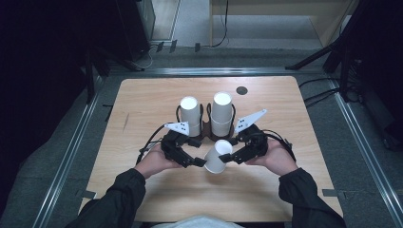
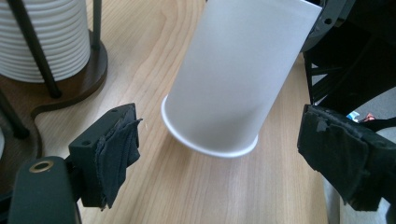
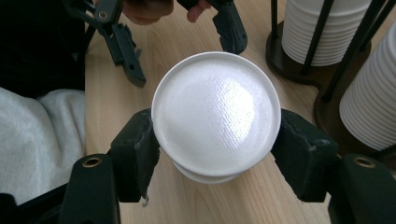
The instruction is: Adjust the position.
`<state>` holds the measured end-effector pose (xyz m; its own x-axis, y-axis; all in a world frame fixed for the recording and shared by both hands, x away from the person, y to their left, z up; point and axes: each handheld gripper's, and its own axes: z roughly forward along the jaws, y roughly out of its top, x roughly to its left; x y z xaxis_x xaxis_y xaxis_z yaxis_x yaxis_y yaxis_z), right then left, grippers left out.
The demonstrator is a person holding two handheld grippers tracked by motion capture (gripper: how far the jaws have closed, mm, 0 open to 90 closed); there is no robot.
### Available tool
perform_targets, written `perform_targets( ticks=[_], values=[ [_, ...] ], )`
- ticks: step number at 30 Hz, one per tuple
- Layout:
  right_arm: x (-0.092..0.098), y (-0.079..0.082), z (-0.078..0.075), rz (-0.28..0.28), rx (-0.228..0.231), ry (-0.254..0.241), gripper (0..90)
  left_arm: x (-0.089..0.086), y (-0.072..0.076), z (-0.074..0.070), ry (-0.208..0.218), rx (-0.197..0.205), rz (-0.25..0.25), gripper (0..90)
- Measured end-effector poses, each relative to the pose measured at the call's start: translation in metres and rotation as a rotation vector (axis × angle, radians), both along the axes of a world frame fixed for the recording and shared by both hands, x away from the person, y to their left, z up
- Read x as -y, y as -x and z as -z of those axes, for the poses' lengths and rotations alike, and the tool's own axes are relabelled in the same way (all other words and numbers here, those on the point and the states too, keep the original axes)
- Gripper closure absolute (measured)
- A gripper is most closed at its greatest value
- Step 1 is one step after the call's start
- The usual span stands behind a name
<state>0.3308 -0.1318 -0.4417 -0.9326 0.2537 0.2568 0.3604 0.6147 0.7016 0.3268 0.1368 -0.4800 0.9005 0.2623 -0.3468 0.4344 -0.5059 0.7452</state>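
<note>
On the wooden table (image 1: 142, 99), just behind the grippers, stood a dark cup rack (image 1: 206, 127) with two stacks of white cups (image 1: 190, 115). Nearer the person than that rack, a single white paper cup (image 1: 217, 156) hung tilted above the tabletop, upside down, its base pinched by the right gripper (image 3: 215, 154). Beside the cup's rim, the left gripper (image 2: 219, 149) stood spread, its pads clear of the cup wall.
</note>
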Motion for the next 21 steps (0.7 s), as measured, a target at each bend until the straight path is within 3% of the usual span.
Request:
perform_targets(
  ticks=[9,14,21],
  values=[
    [-0.005,0.000,-0.006,-0.018,-0.005,-0.040,35.0,0.007,0.004,0.004,-0.003,0.004,0.021,12.7],
    [-0.014,0.001,-0.006,-0.036,-0.015,-0.033,35.1,0.011,0.005,0.005,0.004,0.009,0.026,12.8],
    [-0.017,0.002,-0.010,-0.036,-0.018,-0.068,35.1,0.014,0.009,0.007,-0.008,0.053,0.028,13.0]
  ],
)
